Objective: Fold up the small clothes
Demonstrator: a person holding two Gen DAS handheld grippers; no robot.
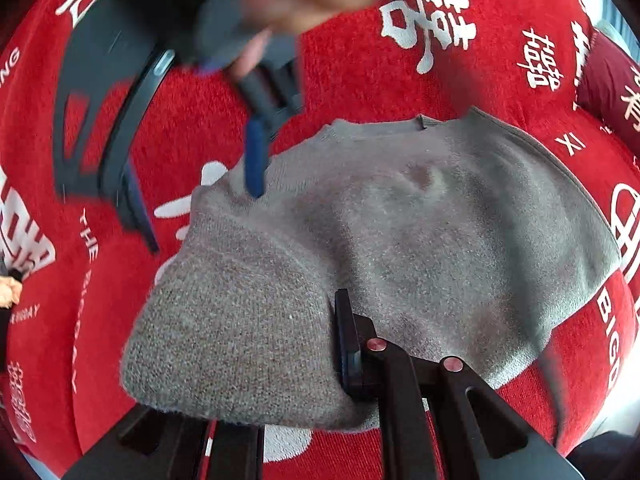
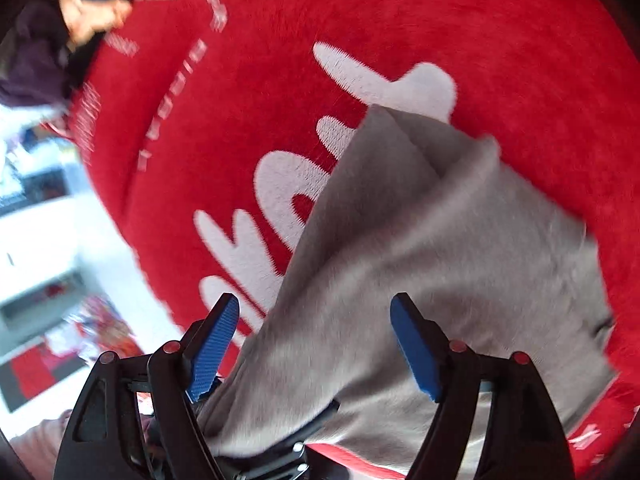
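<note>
A small grey knit garment (image 1: 380,248) lies on a red plush cover with white lettering (image 1: 360,64). Its left part is folded over onto the body. My left gripper (image 1: 280,360) is at the near hem; one black finger (image 1: 348,344) shows on top of the cloth and the other is hidden under the fold. My right gripper (image 2: 316,344) is open, blue pads (image 2: 416,356) spread, with the grey garment (image 2: 420,248) draped between and below them. In the left wrist view the right gripper (image 1: 256,160) hovers blurred over the garment's far left edge.
The red cover (image 2: 440,32) spans both views. A dark red cushion (image 1: 612,92) sits at the far right. At the left of the right wrist view a white floor with clutter (image 2: 48,240) lies beyond the cover's edge. A hand (image 2: 92,12) shows at top left.
</note>
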